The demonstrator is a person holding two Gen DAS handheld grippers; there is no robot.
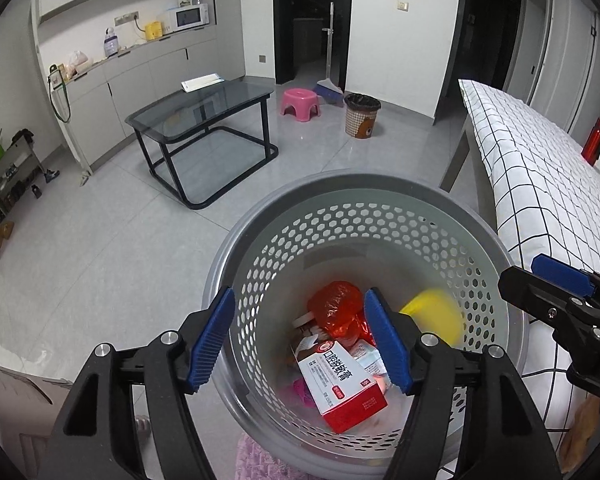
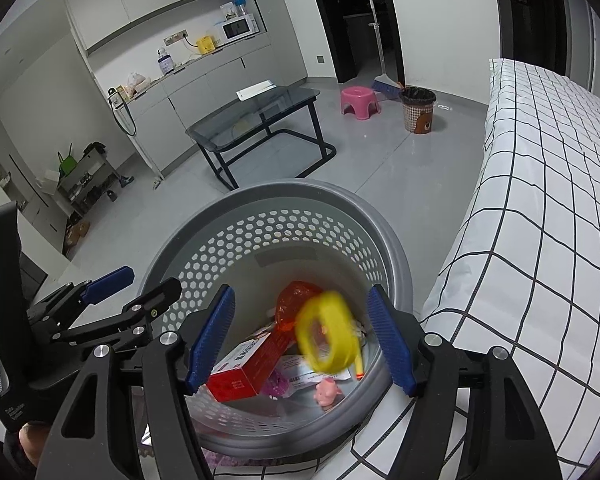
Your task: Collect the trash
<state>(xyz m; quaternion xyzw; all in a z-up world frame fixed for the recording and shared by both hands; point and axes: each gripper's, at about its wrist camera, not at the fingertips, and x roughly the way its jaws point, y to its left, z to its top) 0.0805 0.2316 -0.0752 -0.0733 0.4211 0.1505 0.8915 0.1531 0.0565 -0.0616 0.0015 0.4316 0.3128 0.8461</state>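
Round grey perforated plastic basket (image 1: 379, 216): mouth unobstructed from above. Floor of it crowded by a red-and-white cardboard box (image 1: 341, 386) and crumpled red plastic bag (image 1: 333, 308). White black-checked bed (image 2: 539, 200) presses against its right rim. Grey tiled floor (image 1: 120, 232) beyond is free.

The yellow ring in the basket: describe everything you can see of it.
The yellow ring is a bright yellow hoop with a wide band and an open centre, likely a roll of tape. It is motion-blurred in both views, so it seems to be falling. It appears between the open fingers of the right gripper, touching neither, over the trash inside the grey perforated basket. In the left wrist view it shows as a yellow smear near the basket's right wall.
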